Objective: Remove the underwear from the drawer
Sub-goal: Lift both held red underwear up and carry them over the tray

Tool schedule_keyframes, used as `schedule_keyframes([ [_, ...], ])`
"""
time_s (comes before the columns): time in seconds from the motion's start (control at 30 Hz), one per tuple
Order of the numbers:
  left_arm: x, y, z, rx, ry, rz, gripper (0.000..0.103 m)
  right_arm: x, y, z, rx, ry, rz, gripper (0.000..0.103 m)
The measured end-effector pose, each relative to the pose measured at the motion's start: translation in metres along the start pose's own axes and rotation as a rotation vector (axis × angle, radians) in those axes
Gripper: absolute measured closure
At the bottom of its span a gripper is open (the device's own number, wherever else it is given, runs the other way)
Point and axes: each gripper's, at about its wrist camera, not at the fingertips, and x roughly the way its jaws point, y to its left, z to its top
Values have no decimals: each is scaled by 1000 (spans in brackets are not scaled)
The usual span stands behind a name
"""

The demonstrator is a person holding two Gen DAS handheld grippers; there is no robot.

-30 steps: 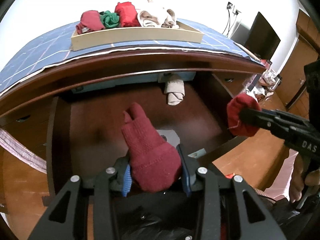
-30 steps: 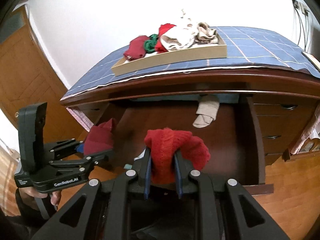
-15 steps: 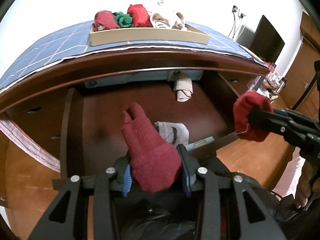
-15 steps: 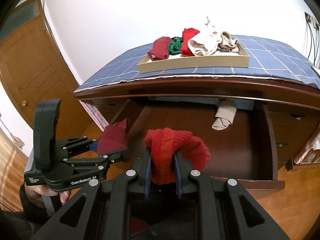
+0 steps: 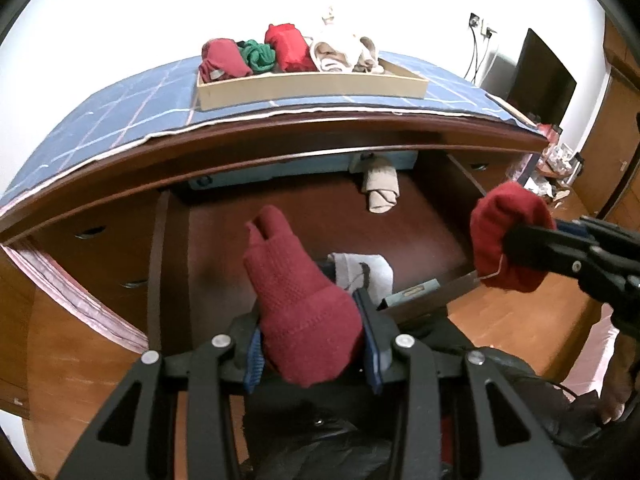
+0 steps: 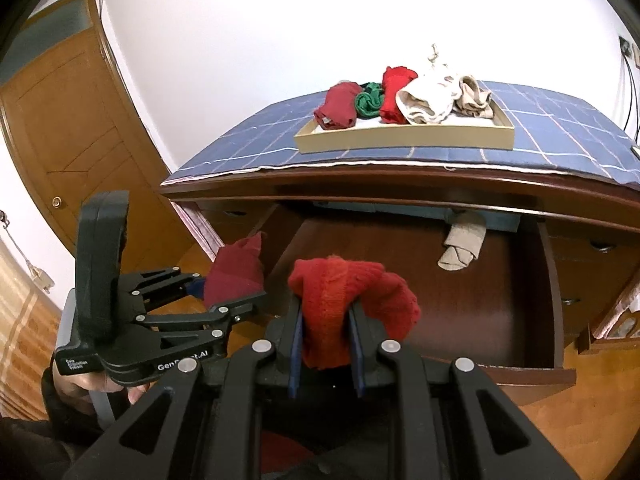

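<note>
Left gripper [image 5: 312, 344] clamped on dark red knitted underwear [image 5: 304, 312], held above near edge of open drawer [image 5: 420, 232]. Right gripper [image 6: 326, 344] clamped on bright red underwear [image 6: 348, 300], likewise over drawer front. Beige piece [image 6: 460, 248] lying at far end of drawer.

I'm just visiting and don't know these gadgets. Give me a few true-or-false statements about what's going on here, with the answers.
1. Each gripper is clamped on a piece of clothing. True: the left gripper holds a dark red garment, the right gripper a bright red garment.
2. The drawer is shut. False: it stands pulled open.
3. A beige rolled item lies at the back of the drawer. True.
4. The tray on top of the dresser is empty. False: it holds red, green and pale clothes.
5. The dresser top is bare wood. False: a blue checked cloth covers it.
</note>
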Motion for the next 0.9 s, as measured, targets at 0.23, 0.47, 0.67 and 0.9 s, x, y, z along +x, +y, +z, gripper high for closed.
schedule_keyframes([
  [0.23,-6,3,1,4,-17,20,64,1,7,3,-13,-14,6,81],
  [0.47,-12,10,5,2,-38,49,64,2,15,9,-29,-32,16,81],
  [0.67,-17,17,10,1,-60,77,64,4,22,17,-45,-44,24,81],
  [0.9,-22,19,22,10,-95,92,64,5,29,31,-57,-63,34,81],
])
